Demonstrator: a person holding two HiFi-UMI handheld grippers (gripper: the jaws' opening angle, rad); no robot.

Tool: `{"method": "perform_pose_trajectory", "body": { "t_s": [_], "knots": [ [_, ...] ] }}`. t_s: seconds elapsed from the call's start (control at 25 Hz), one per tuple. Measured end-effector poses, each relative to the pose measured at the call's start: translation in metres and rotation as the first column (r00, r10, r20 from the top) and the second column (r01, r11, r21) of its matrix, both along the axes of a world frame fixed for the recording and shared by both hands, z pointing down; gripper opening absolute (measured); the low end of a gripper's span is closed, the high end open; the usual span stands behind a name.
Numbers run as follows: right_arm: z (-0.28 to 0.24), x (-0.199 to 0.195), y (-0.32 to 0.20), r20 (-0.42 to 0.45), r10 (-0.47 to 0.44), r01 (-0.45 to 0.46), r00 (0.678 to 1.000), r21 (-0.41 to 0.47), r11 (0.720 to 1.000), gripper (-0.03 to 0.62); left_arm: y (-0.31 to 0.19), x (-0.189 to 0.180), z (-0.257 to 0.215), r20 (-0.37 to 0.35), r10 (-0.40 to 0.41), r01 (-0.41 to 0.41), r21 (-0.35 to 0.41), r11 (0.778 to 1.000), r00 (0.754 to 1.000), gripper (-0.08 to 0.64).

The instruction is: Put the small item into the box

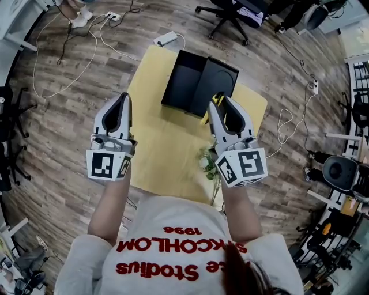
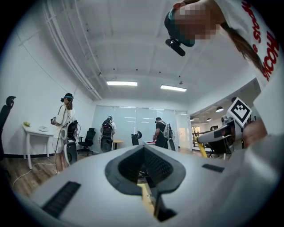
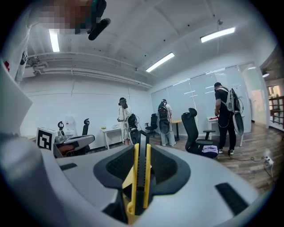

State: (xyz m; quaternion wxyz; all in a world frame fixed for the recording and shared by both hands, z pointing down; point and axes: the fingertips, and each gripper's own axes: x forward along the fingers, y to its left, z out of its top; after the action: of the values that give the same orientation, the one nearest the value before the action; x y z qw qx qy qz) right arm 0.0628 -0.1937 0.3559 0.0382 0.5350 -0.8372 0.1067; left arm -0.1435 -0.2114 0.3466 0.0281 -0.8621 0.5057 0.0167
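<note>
An open black box (image 1: 199, 83) with its lid beside it stands at the far end of a yellow table (image 1: 161, 155). My right gripper (image 1: 218, 99) is held up over the table's right side, shut on a slim yellow-and-black item (image 1: 215, 101). In the right gripper view that item (image 3: 141, 170) stands upright between the jaws, past the right gripper (image 3: 141, 146) tips. My left gripper (image 1: 123, 97) is raised at the table's left edge, with the left gripper (image 2: 144, 148) jaws together and nothing in them. Both point out into the room, away from the box.
A small green sprig (image 1: 207, 161) lies on the table's near right part. A power strip (image 1: 165, 39) and cables lie on the wooden floor beyond the table, with an office chair (image 1: 230, 14) further back. Several people (image 2: 66, 128) stand in the room.
</note>
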Motion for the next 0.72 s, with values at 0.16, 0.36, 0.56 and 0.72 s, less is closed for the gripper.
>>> {"method": "perform_pose_trajectory", "body": {
  "t_s": [0.16,0.36,0.56,0.72],
  "knots": [
    [0.009,-0.007,-0.01,0.004,-0.023,0.023,1.0,-0.015,1.0,0.118,-0.011,0.006,0.012,0.002,0.004,-0.004,-0.013,1.0,1.0,0.006],
    [0.024,-0.021,-0.027,0.003,-0.052,0.052,0.999,-0.037,0.998,0.118,-0.02,0.009,0.025,0.001,0.006,-0.006,-0.033,0.999,1.0,0.006],
    [0.054,-0.033,-0.055,-0.014,-0.068,0.067,0.998,-0.076,0.995,0.118,-0.028,0.006,0.039,0.002,-0.014,0.014,-0.066,0.998,1.0,0.006],
    [0.087,-0.039,-0.079,0.007,-0.057,0.057,0.998,-0.13,0.99,0.118,-0.026,0.005,0.049,0.002,-0.021,0.021,-0.088,0.996,1.0,0.006]
  ]
}}
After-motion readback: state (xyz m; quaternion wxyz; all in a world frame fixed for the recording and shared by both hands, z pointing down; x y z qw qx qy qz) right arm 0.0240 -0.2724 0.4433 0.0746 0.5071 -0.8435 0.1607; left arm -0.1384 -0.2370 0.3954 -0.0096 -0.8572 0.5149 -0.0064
